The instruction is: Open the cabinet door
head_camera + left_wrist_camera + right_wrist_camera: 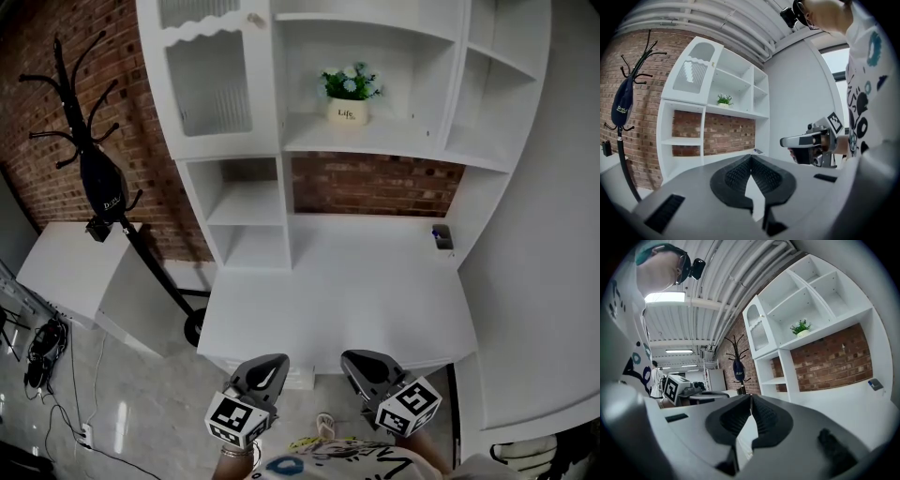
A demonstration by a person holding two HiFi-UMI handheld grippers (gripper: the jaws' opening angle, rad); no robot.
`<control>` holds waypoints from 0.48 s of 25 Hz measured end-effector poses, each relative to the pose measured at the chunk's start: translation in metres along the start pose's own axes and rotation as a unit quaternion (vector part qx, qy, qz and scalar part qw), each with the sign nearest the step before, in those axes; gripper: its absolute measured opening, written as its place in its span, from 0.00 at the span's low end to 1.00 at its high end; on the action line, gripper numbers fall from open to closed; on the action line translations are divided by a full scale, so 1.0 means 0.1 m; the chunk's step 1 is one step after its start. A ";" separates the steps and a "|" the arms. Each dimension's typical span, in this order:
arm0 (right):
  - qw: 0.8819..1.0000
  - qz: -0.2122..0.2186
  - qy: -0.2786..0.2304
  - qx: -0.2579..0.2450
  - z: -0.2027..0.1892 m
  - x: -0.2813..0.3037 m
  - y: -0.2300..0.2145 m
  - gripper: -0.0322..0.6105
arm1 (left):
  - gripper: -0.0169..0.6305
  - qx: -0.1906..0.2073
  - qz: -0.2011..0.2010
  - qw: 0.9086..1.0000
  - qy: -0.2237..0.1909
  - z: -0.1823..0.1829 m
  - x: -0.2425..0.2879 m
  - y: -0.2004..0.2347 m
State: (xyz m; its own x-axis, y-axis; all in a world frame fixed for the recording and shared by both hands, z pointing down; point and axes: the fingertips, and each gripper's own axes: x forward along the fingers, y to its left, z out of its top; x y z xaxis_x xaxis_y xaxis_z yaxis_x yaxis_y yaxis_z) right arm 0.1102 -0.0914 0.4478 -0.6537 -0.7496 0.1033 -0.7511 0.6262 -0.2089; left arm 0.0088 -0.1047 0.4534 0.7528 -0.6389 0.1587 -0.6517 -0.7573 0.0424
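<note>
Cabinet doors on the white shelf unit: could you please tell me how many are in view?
1: the cabinet door at the upper left of the unit, beside the shelf holding the potted plant. The rest are open shelves; any door below the desktop would be hidden.

Left gripper and right gripper side by side, near level, jaws together, empty.

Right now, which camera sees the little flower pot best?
The head view. The flower pot sits near the middle on a white shelf, flowers and label showing. The left gripper view shows the pot tiny and far away; the right gripper view shows it small too.
</note>
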 end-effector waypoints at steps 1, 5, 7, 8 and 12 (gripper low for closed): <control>1.000 -0.001 -0.001 0.003 0.00 0.01 -0.02 0.10 | 0.05 0.001 -0.001 1.000 0.003 0.00 0.02 0.01; 1.000 0.005 -0.002 0.011 0.00 0.08 -0.07 0.10 | 0.05 -0.002 0.003 1.000 0.012 -0.03 0.07 0.09; 1.000 0.006 -0.001 0.007 0.02 0.11 -0.12 0.10 | 0.05 -0.002 0.007 1.000 0.008 0.00 0.12 0.12; 1.000 0.005 -0.003 0.004 0.05 0.12 -0.16 0.10 | 0.05 -0.002 0.010 1.000 0.006 0.02 0.14 0.13; 1.000 0.004 -0.012 0.001 0.17 0.15 -0.35 0.10 | 0.05 0.001 0.021 1.000 0.002 0.07 0.26 0.21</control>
State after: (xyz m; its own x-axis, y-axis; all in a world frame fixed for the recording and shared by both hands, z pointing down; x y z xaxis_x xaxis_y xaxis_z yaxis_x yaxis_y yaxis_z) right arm 0.1280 -0.1280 0.4404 -0.6567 -0.7501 0.0775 -0.7461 0.6314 -0.2113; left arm 0.0160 -0.1382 0.4513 0.7242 -0.6696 0.1647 -0.6826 -0.7300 0.0341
